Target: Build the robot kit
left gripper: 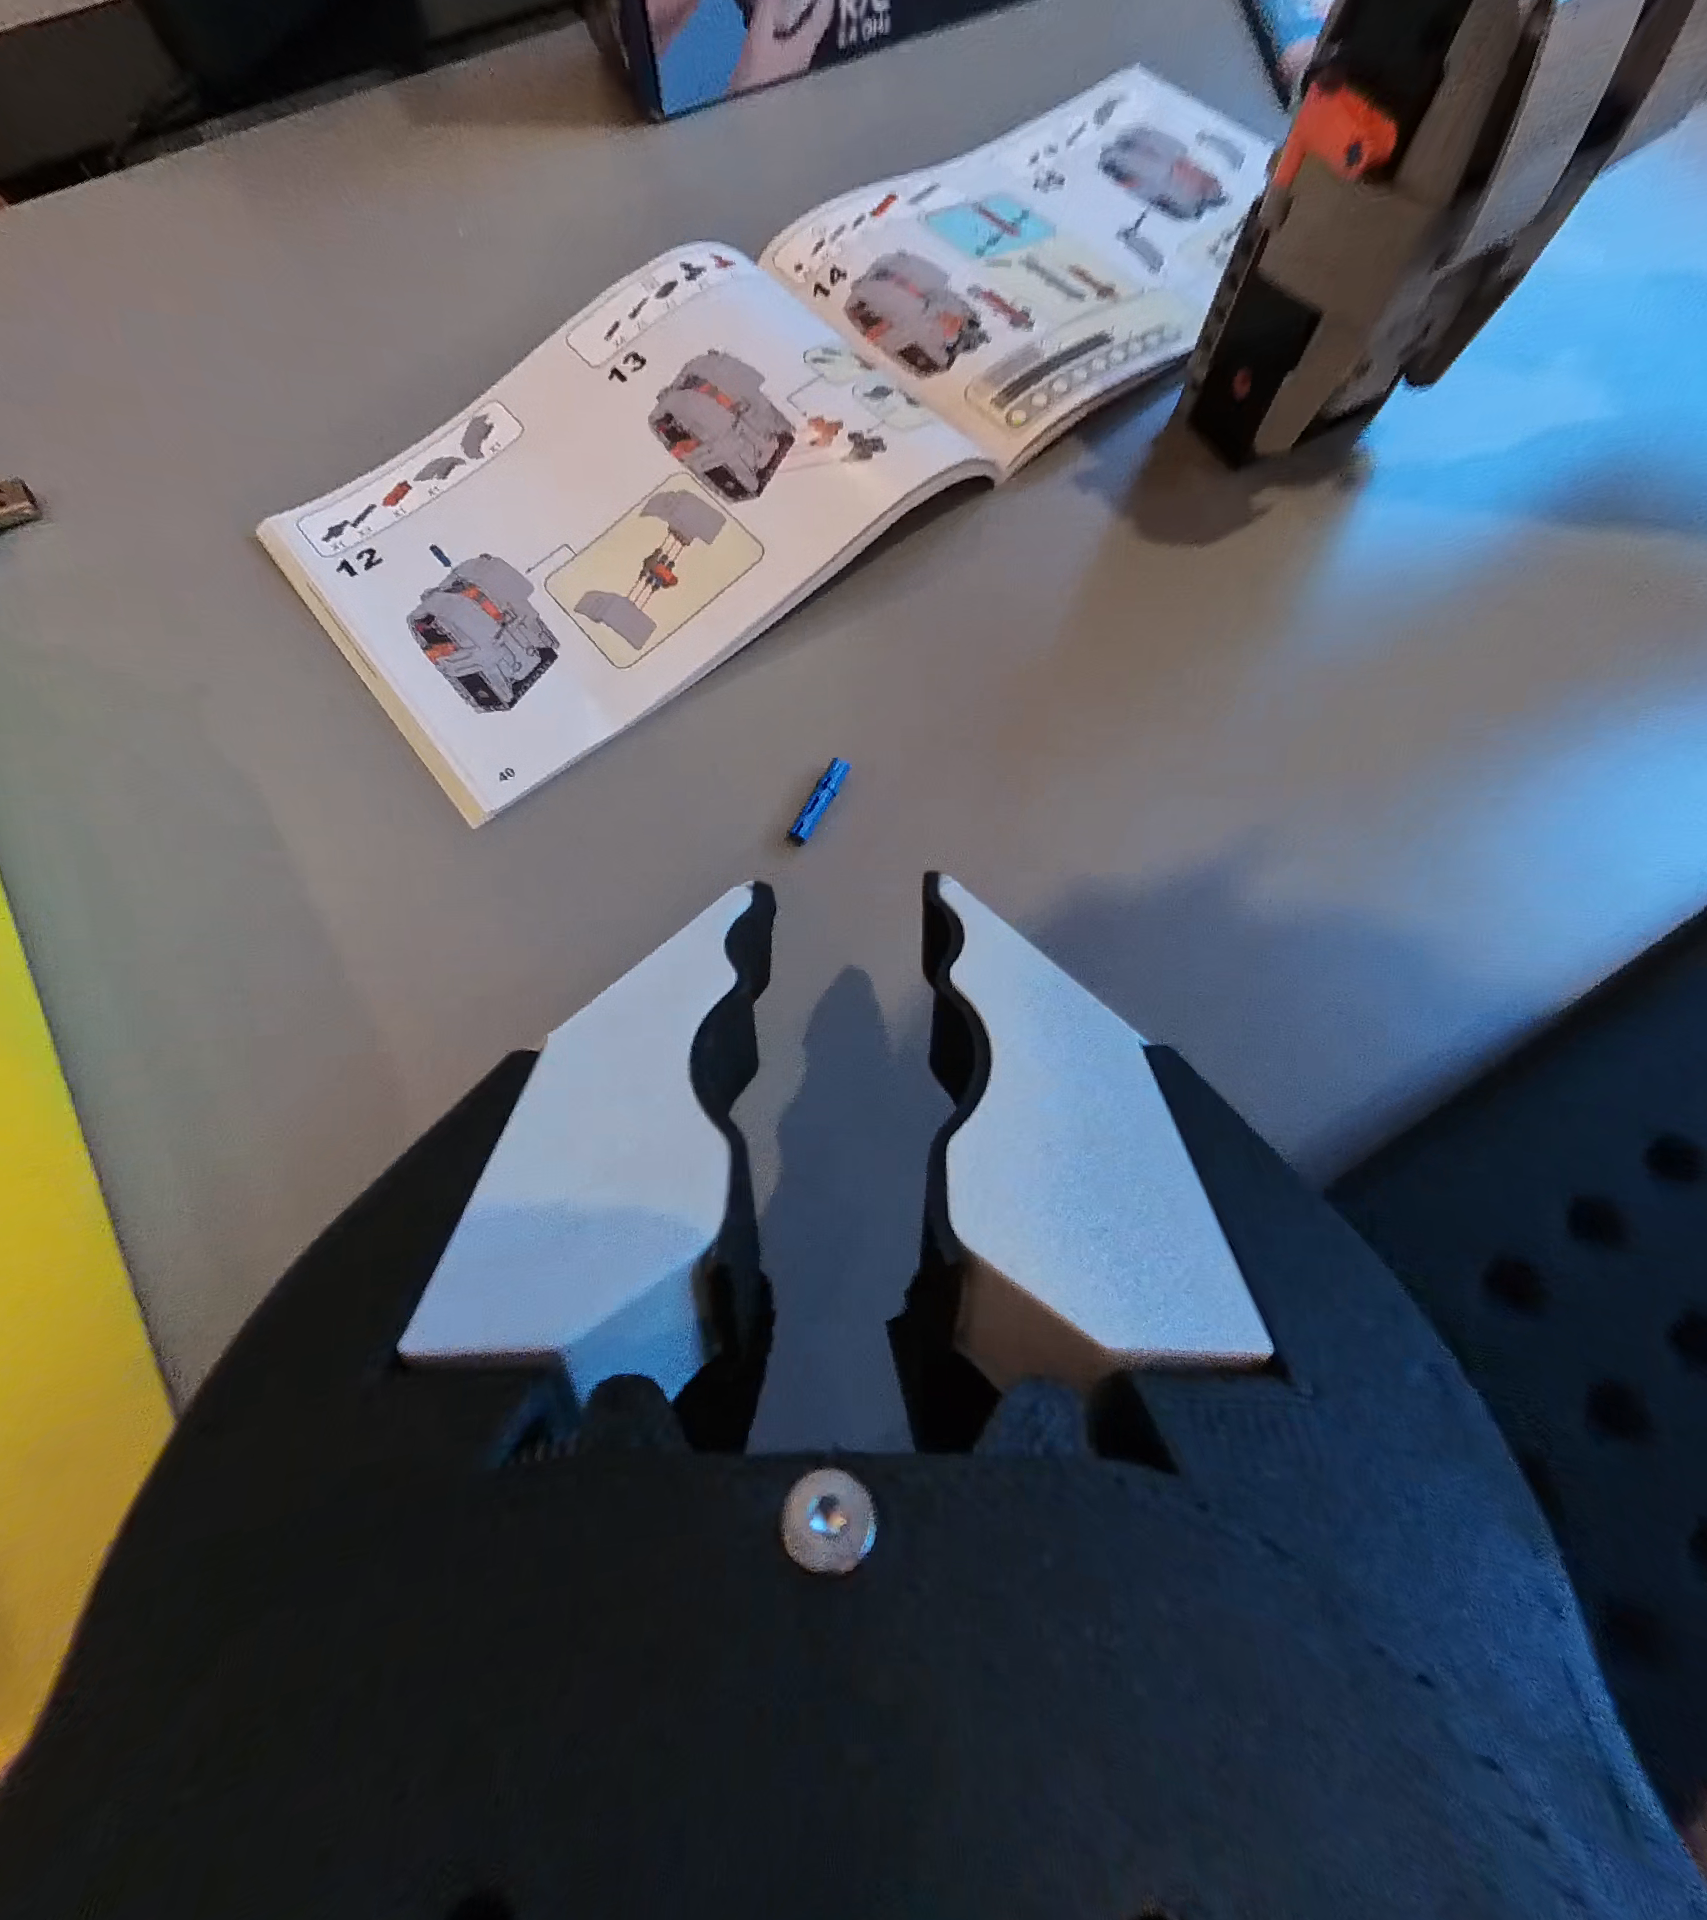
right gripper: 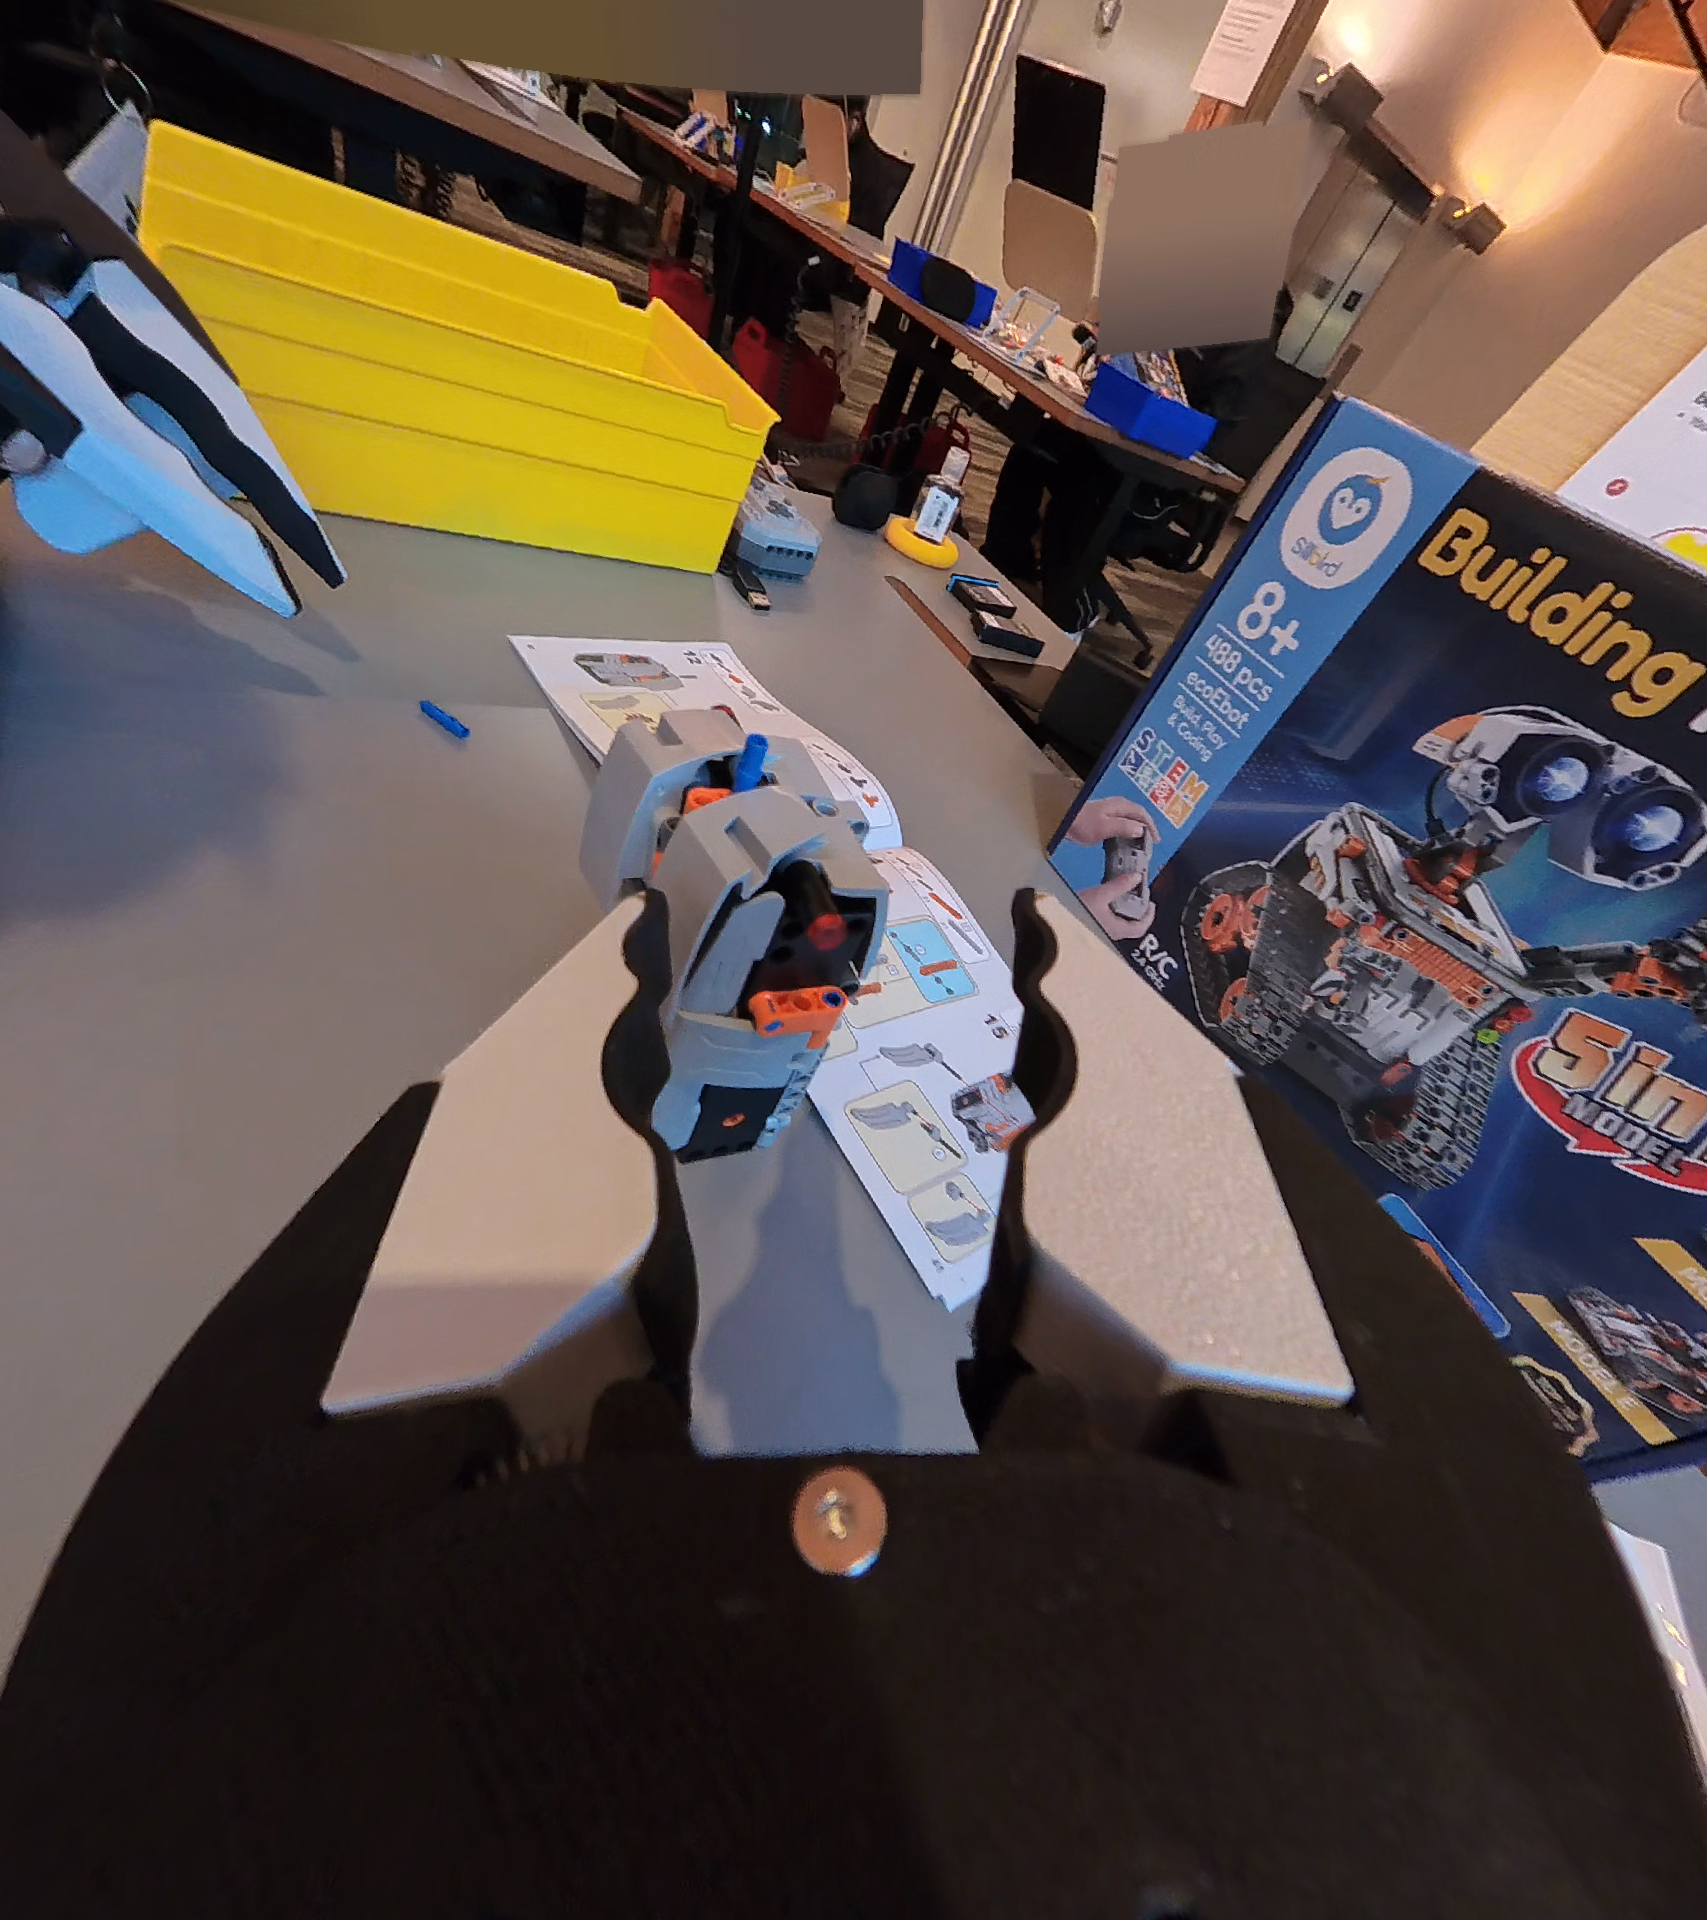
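Left hand-held gripper (left gripper: pixel 847 883): released, jaws parted, empty, hovering over grey desk (left gripper: pixel 1244 727). Blue pin (left gripper: pixel 818 801): lies on the desk just beyond its fingertips, apart from them. Instruction booklet (left gripper: pixel 724 488): open, flat, past the pin. Right hand-held gripper (right gripper: pixel 833 914): jaws spread; grey-and-orange block model (right gripper: pixel 745 935) sits between them against the left finger, though whether it is gripped I cannot tell. Printed toy box (right gripper: pixel 1451 883): upright toward the desk's far edge. Yellow bins (right gripper: pixel 454 364): stacked at a far corner.

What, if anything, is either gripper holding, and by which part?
Nothing: left gripper is open behind the blue pin; right gripper, open, straddles the brick model unclamped.
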The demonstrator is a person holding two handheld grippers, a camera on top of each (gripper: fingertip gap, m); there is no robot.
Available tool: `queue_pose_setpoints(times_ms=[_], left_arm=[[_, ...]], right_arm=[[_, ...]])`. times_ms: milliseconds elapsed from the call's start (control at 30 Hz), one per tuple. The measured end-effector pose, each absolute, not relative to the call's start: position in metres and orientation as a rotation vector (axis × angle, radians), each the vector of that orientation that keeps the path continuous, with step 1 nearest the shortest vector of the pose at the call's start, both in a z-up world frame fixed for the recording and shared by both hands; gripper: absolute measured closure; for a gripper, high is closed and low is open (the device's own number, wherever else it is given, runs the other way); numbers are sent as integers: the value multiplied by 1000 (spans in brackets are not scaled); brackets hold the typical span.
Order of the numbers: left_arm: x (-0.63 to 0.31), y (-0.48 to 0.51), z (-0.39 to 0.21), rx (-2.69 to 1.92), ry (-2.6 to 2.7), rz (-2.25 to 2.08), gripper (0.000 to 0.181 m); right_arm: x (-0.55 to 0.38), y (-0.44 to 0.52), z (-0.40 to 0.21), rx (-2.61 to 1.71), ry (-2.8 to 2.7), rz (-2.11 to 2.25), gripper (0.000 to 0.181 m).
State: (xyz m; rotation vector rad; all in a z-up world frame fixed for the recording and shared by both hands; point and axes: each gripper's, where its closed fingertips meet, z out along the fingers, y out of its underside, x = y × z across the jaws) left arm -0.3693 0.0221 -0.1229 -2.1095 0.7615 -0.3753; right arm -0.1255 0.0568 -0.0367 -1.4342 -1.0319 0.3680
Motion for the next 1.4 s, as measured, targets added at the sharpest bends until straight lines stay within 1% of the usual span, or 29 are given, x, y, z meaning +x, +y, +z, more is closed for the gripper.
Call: queue_pose_setpoints(times_ms=[67,133,200,233,267,333,400,533,633,733,900,1033,1200,1300,1400], left_arm=[[-370,28,-131,-2117,816,-317,155],[-368,33,-137,-2135,832,-313,158],[-359,36,-137,-2124,833,-369,162],[-355,37,-135,-2118,825,-384,166],[-348,38,-131,-2102,820,-398,165],[-316,30,-112,-2018,826,-553,165],[-281,13,-94,-1915,872,-749,173],[-264,17,-96,-1856,966,-713,172],[-247,8,-97,-1813,1006,-862,177],[-236,3,-92,-1789,1052,-920,174],[-218,23,-59,-1713,1000,-957,166],[-206,27,-57,-1718,987,-986,165],[-226,28,-77,-1786,1009,-830,171],[-277,37,-82,-1865,928,-620,172],[-337,36,-94,-2003,829,-475,164]], right_arm=[[-123,59,-39,-1442,-1030,364,117],[-122,59,-42,-1457,-1031,376,122],[-123,56,-43,-1462,-1039,404,131],[-124,55,-43,-1468,-1034,408,132],[-124,53,-44,-1476,-1028,408,132],[-123,44,-42,-1472,-995,409,133],[-122,33,-40,-1451,-941,417,135],[-123,22,-43,-1434,-911,414,144],[-119,27,-41,-1439,-883,387,155],[-120,27,-39,-1445,-853,459,158],[-126,30,-33,-1446,-816,569,159],[-127,30,-38,-1458,-830,550,159],[-129,26,-44,-1466,-867,510,159],[-131,26,-48,-1472,-893,477,159],[-132,26,-50,-1470,-915,444,159]])
